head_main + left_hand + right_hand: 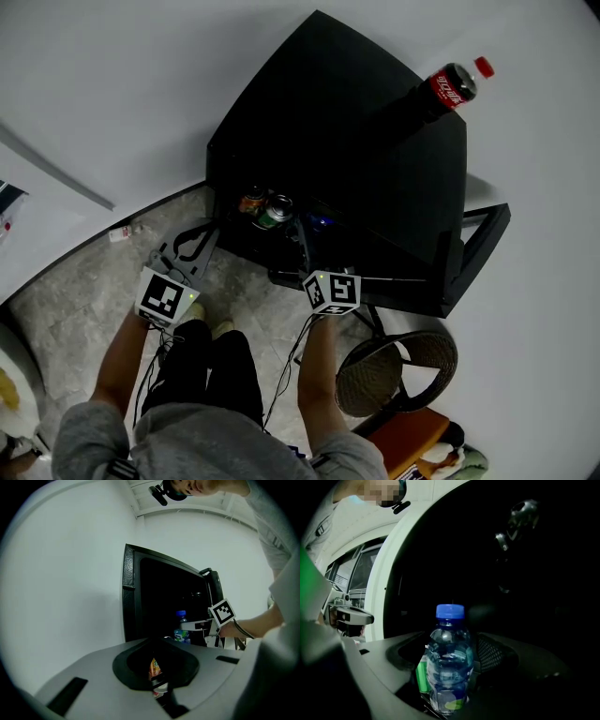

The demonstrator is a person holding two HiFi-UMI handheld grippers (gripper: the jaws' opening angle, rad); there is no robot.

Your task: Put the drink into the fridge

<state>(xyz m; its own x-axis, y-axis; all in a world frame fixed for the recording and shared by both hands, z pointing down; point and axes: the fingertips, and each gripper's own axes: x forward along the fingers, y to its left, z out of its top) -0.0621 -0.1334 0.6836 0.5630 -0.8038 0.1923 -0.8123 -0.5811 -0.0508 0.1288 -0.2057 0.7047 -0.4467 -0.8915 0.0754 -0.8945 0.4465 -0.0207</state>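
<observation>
A black mini fridge (356, 122) stands open against the white wall, its door (478, 248) swung to the right. My right gripper (314, 242) reaches into the opening, shut on a clear water bottle (447, 667) with a blue cap; the left gripper view shows that bottle (181, 629) at the fridge mouth. Two cans (264, 206) stand inside, and a green can (420, 677) sits just behind the bottle. My left gripper (187, 246) hangs open left of the fridge, low over the floor. A small orange thing (154, 669) shows in its hollow; what it is I cannot tell.
A cola bottle (453, 86) with a red cap lies on top of the fridge. A round wicker stool (398, 370) stands right of my legs, with an orange object (412, 442) beyond it. A small scrap (120, 232) lies on the stone floor by the wall.
</observation>
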